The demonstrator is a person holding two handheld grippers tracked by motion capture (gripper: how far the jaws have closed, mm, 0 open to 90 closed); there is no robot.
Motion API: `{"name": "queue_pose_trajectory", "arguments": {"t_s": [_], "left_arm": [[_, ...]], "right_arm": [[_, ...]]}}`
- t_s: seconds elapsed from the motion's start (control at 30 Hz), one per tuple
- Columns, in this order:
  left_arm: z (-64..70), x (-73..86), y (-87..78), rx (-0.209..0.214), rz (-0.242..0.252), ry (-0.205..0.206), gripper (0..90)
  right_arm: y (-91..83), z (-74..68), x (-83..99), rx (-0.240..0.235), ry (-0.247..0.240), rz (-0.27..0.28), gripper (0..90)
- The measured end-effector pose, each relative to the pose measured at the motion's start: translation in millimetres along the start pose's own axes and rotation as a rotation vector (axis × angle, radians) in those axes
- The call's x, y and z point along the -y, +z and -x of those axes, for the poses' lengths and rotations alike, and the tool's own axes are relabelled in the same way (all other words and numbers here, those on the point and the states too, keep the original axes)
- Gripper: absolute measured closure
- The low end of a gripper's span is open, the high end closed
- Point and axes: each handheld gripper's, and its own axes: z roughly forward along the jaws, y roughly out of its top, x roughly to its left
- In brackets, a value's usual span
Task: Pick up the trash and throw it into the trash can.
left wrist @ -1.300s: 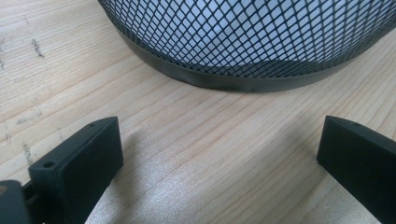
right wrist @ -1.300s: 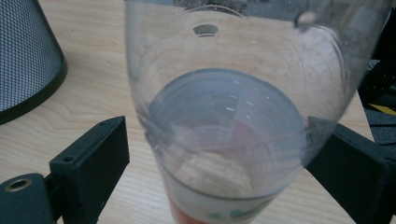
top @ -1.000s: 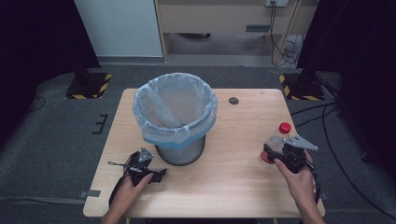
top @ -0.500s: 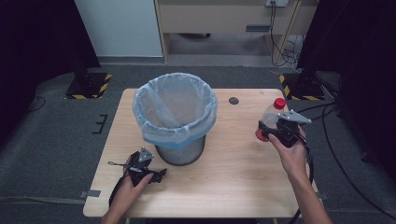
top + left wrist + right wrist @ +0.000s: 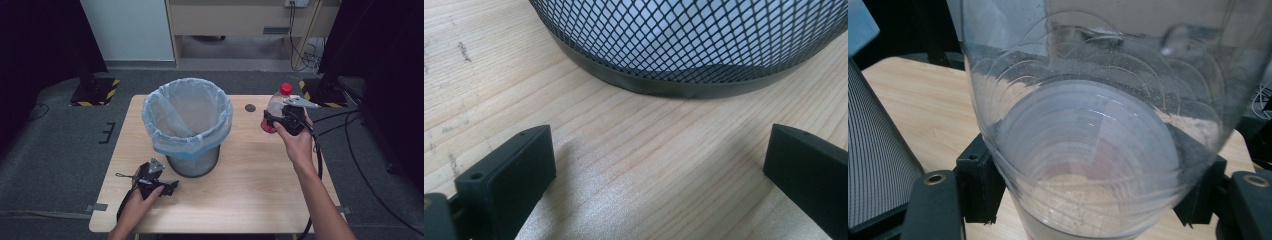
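Observation:
A clear plastic bottle point(image 5: 274, 106) with a red cap is held up above the table's right side, my right gripper point(image 5: 280, 119) shut on its body. In the right gripper view the bottle point(image 5: 1088, 130) sits squeezed between the two black jaws. A black mesh bin point(image 5: 189, 125) lined with a pale blue bag stands in the middle of the wooden table point(image 5: 250, 190). My left gripper point(image 5: 159, 184) rests open on the table at the bin's front left. Its view looks at the bin's mesh base point(image 5: 684, 45) over bare wood, with the jaws wide apart.
A small dark round disc point(image 5: 250, 107) lies on the table behind the bin's right. Cables trail from the right gripper off the table's right edge. Yellow-black striped stand bases point(image 5: 95, 92) sit on the floor beyond the table.
My right gripper has lifted the bottle up and carried it farther from me and a little left, toward the bin. The left gripper has stayed in place.

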Motion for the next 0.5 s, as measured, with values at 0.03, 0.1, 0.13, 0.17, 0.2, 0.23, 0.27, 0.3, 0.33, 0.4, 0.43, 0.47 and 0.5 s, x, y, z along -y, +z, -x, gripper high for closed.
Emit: {"name": "queue_pose_trajectory", "arguments": {"t_s": [0.03,0.1,0.13,0.17,0.2,0.23,0.27,0.3,0.33,0.4,0.43,0.47,0.5], "left_arm": [[0.0,0.0,0.0,0.000,0.000,0.000,0.0],[0.0,0.0,0.0,0.000,0.000,0.000,0.0],[0.0,0.0,0.0,0.000,0.000,0.000,0.0],[0.0,0.0,0.0,0.000,0.000,0.000,0.0],[0.0,0.0,0.0,0.000,0.000,0.000,0.0],[0.0,0.0,0.0,0.000,0.000,0.000,0.0],[0.0,0.0,0.0,0.000,0.000,0.000,0.0],[0.0,0.0,0.0,0.000,0.000,0.000,0.0],[0.0,0.0,0.0,0.000,0.000,0.000,0.0],[0.0,0.0,0.0,0.000,0.000,0.000,0.0],[0.0,0.0,0.0,0.000,0.000,0.000,0.0],[0.0,0.0,0.0,0.000,0.000,0.000,0.0],[0.0,0.0,0.0,0.000,0.000,0.000,0.0]], "right_arm": [[0.0,0.0,0.0,0.000,0.000,0.000,28.7],[4.5,-3.1,-4.5,-0.011,0.017,0.002,28.7],[8.8,-7.1,-8.9,-0.009,0.014,-0.002,28.7],[10.8,-8.7,-11.3,-0.009,0.011,0.001,28.7],[12.6,-10.3,-13.5,-0.013,0.017,0.003,28.8],[14.2,-11.8,-15.8,-0.012,0.019,-0.001,28.7],[15.7,-13.1,-17.9,-0.010,0.013,0.000,28.7],[15.7,-13.1,-17.9,-0.010,0.013,0.000,28.7],[17.1,-14.5,-20.0,-0.008,0.011,-0.003,28.7],[19.1,-16.8,-23.9,-0.007,0.010,-0.002,28.8],[20.4,-18.0,-26.0,-0.007,0.005,-0.004,28.8],[21.0,-18.8,-27.3,-0.006,0.002,-0.004,28.7],[22.0,-20.1,-29.3,-0.006,0.001,-0.004,28.8]]}}
